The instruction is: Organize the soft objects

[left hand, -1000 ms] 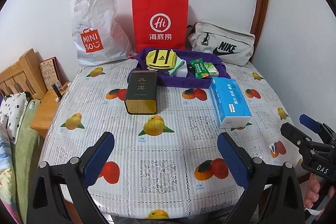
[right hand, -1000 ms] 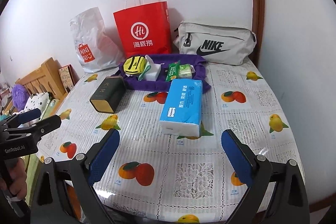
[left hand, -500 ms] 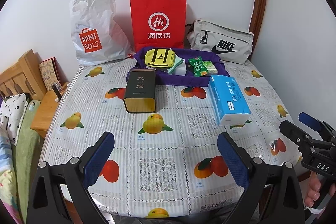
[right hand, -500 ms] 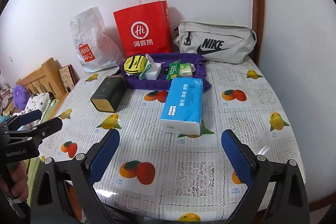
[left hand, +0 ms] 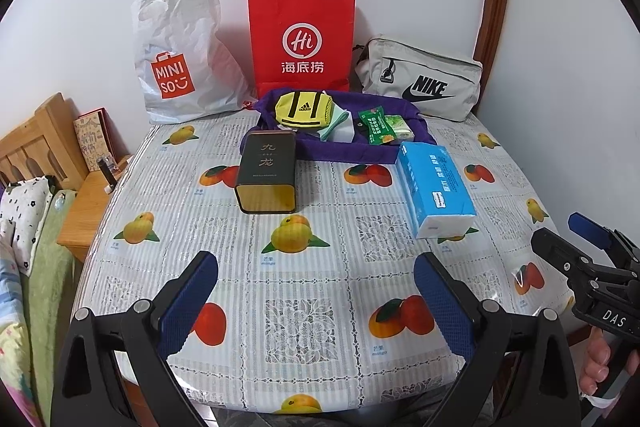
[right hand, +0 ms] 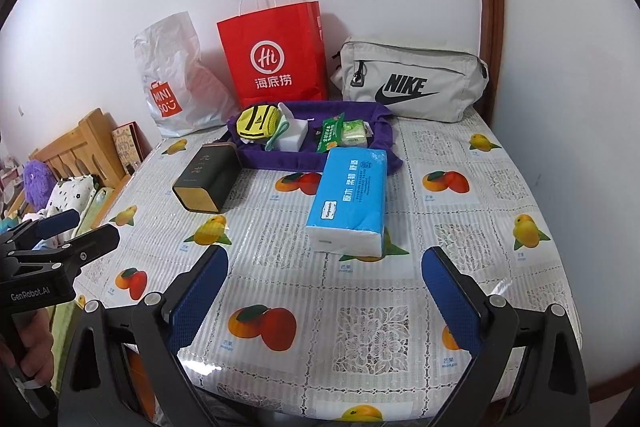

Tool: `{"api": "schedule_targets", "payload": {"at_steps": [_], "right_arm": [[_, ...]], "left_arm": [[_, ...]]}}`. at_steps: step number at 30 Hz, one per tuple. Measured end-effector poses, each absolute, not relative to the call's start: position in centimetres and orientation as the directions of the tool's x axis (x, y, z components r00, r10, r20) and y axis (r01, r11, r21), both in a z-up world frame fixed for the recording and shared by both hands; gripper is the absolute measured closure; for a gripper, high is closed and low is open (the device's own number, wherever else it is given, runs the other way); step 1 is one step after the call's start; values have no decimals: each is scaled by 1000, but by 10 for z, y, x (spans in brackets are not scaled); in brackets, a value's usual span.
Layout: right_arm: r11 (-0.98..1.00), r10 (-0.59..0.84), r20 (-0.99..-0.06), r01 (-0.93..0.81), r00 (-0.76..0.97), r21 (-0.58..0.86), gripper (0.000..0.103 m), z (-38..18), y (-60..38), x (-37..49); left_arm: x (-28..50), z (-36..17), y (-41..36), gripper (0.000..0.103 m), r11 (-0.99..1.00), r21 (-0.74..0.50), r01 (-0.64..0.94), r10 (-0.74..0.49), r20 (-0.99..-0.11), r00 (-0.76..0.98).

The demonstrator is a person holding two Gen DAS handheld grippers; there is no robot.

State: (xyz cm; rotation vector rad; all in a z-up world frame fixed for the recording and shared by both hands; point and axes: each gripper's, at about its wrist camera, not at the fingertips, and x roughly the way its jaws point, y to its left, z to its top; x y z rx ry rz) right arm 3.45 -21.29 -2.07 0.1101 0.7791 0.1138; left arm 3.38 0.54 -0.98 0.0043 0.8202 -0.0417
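Note:
A blue tissue pack (left hand: pixel 434 187) (right hand: pixel 350 199) lies on the fruit-print tablecloth, right of centre. A purple cloth tray (left hand: pixel 344 153) (right hand: pixel 280 159) behind it holds a yellow Adidas pouch (left hand: pixel 304 109) (right hand: pixel 257 122), a green snack packet (left hand: pixel 376 126) (right hand: pixel 331 133) and small white and green items. My left gripper (left hand: pixel 316 301) is open and empty over the table's near edge. My right gripper (right hand: pixel 326 297) is open and empty, near the front edge, short of the tissue pack.
A dark tea tin (left hand: pixel 267 177) (right hand: pixel 206 177) lies left of centre. A white Miniso bag (left hand: pixel 180 55), a red paper bag (left hand: pixel 302 39) and a grey Nike bag (left hand: pixel 420 83) stand against the back wall. A wooden headboard (left hand: pixel 36 143) and bedding are at the left.
Both views have shifted slightly; the left wrist view has tilted up a little. No object on the table has moved, and both grippers stay open.

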Motion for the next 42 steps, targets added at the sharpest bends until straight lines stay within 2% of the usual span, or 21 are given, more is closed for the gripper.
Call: {"api": "schedule_targets", "payload": {"at_steps": [42], "right_arm": [[988,144,-687,-60,713,145,6,-17,-214,34]], "left_arm": [[31,-8,4,4,999,-12,37,-34,-728,685]]}}
